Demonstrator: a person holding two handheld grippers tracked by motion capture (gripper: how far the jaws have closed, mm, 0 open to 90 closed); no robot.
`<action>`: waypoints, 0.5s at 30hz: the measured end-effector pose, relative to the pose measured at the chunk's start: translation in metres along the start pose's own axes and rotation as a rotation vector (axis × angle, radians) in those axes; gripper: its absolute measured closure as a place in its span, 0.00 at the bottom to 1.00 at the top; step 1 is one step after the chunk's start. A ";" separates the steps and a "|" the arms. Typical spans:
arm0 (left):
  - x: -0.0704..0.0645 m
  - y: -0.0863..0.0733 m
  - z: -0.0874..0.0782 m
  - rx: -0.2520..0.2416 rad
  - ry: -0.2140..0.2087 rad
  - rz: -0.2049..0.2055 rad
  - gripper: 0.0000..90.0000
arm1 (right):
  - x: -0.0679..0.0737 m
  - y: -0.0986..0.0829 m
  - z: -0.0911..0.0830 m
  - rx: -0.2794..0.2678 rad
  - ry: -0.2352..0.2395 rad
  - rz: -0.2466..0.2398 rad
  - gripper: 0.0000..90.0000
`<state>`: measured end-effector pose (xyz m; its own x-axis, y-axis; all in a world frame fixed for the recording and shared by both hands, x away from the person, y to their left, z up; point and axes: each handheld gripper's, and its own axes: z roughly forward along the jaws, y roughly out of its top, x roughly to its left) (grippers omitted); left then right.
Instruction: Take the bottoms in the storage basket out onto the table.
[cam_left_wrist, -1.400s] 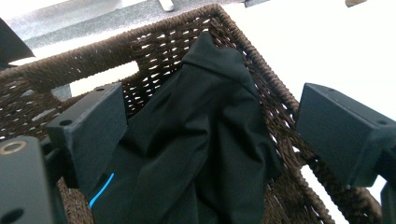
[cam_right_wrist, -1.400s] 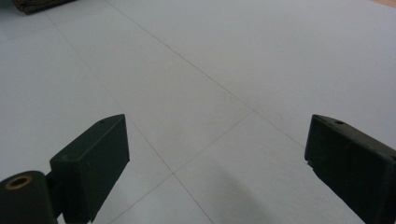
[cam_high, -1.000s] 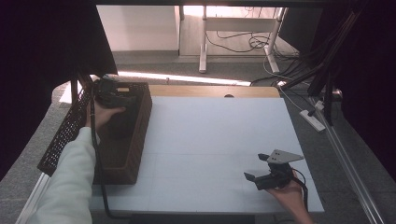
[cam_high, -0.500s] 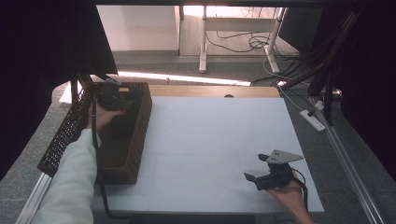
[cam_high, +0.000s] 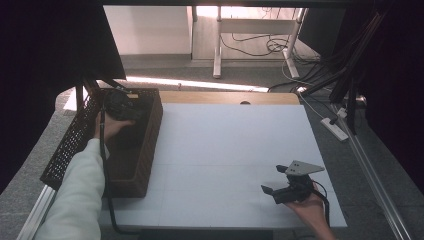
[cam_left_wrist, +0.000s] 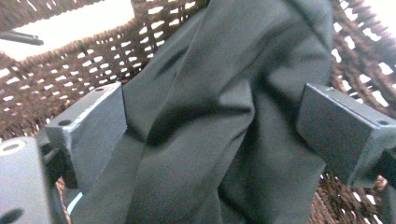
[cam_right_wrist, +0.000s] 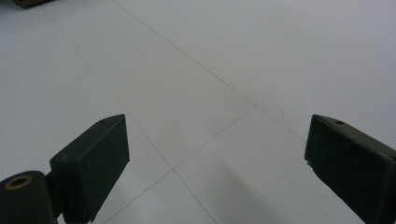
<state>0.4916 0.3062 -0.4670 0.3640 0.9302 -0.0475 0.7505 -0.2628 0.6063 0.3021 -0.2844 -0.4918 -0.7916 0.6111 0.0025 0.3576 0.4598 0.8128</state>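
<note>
A dark brown wicker basket (cam_high: 150, 145) stands at the table's left edge. My left gripper (cam_high: 120, 105) reaches down into its far end. In the left gripper view its jaws stand wide apart around a fold of dark green cloth (cam_left_wrist: 219, 116) that lies against the basket's woven wall (cam_left_wrist: 84, 60). The left gripper (cam_left_wrist: 212, 123) is open, its fingers on either side of the fabric. My right gripper (cam_high: 280, 187) rests low near the table's front right corner, open with nothing between its jaws. In the right gripper view, the right gripper (cam_right_wrist: 217, 161) hovers over the bare white tabletop (cam_right_wrist: 210, 70).
The white table surface (cam_high: 235, 145) stretches between basket and right gripper. A black cable (cam_high: 106, 200) trails from the left gripper over the front edge. A power strip (cam_high: 336, 129) lies on the floor at right, beside a metal rail (cam_high: 370, 175).
The left gripper has shifted slightly inside the far end of the basket. The right gripper has stayed where it was.
</note>
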 end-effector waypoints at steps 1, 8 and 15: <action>0.001 -0.001 0.002 0.012 0.000 0.001 0.10 | 0.000 0.000 0.000 0.000 0.000 0.000 0.07; 0.004 -0.004 0.009 0.058 -0.019 -0.006 0.09 | 0.000 0.000 0.000 0.003 0.000 0.002 0.07; 0.004 -0.005 0.015 0.096 -0.014 0.004 0.09 | 0.000 0.000 0.000 0.003 0.000 0.001 0.07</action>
<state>0.4972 0.3075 -0.4822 0.3741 0.9257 -0.0565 0.7981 -0.2903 0.5280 0.3021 -0.2845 -0.4921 -0.7910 0.6118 0.0035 0.3601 0.4608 0.8112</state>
